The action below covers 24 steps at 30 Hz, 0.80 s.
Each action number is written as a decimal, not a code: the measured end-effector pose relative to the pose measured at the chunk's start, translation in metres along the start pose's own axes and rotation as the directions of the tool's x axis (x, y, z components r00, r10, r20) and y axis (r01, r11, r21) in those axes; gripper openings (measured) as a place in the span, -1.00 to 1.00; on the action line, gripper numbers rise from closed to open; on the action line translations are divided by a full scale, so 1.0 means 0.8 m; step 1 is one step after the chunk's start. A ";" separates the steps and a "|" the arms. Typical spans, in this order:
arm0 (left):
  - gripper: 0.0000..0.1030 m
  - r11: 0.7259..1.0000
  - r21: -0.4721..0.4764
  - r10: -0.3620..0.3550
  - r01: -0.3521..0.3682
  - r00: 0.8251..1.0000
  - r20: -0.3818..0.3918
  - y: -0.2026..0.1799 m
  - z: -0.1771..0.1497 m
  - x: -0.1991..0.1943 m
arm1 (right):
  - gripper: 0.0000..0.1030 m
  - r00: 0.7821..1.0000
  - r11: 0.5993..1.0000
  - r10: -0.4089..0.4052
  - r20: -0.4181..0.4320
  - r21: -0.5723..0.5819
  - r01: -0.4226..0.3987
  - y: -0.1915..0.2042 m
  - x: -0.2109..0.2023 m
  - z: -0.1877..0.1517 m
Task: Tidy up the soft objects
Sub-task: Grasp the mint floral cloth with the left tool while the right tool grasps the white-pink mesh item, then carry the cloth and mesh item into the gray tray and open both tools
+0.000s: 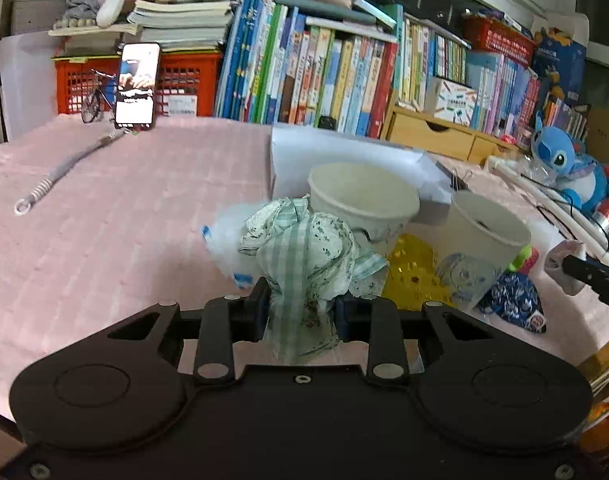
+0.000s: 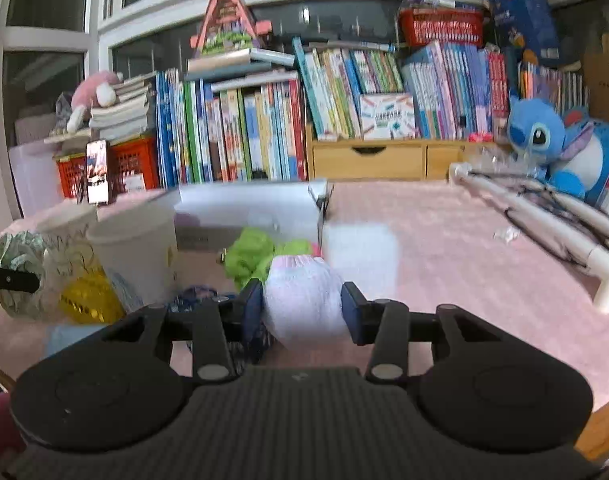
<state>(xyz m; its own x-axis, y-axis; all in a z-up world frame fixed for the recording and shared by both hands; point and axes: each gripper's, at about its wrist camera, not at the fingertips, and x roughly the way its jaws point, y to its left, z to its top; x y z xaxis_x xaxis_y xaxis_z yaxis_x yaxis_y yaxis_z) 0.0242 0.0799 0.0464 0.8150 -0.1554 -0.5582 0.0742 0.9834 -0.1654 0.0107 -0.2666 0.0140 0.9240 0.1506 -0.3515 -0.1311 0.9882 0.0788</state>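
My left gripper (image 1: 302,306) is shut on a green checked and floral cloth bundle (image 1: 304,248), held above the pink table cover; the bundle also shows in the right wrist view (image 2: 18,256). My right gripper (image 2: 302,310) is shut on a pale pink soft bundle (image 2: 304,300); it shows at the right edge of the left wrist view (image 1: 564,260). Two white paper cups (image 1: 362,204) (image 1: 484,240) stand just beyond the left gripper. A white fluffy item (image 1: 232,236), a yellow shiny item (image 1: 412,272), a blue patterned cloth (image 1: 512,300) and a green fluffy item (image 2: 252,256) lie around the cups.
A white box (image 2: 248,212) lies behind the cups. Books (image 1: 324,72), a red crate (image 1: 184,84), a propped phone (image 1: 137,86) and wooden drawers (image 2: 368,160) line the back. A blue plush toy (image 2: 544,140) and white pipes (image 2: 544,216) sit at right. A coiled cord (image 1: 64,172) lies left.
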 end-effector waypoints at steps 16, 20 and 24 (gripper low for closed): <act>-0.39 0.989 -0.090 -0.111 0.118 0.991 0.077 0.048 0.095 -0.012 | -0.08 0.999 1.000 0.007 0.047 0.014 -0.008 -0.002 0.020 0.053; -0.39 0.978 -0.121 -0.161 0.168 0.985 0.066 0.051 0.113 0.000 | -0.08 0.999 1.000 0.023 0.045 0.006 -0.024 0.001 0.030 0.067; -0.39 0.968 -0.136 -0.203 0.209 0.978 0.053 0.049 0.129 0.012 | -0.07 0.998 0.999 0.041 0.044 -0.013 -0.040 0.006 0.040 0.083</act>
<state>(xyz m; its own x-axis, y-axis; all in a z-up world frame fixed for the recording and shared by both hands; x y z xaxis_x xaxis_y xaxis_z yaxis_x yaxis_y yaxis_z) 0.0944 0.1267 0.1187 0.8122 -0.3471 -0.4690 0.1641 0.9072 -0.3873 0.0638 -0.2585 0.0653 0.9328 0.1892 -0.3067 -0.1727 0.9817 0.0803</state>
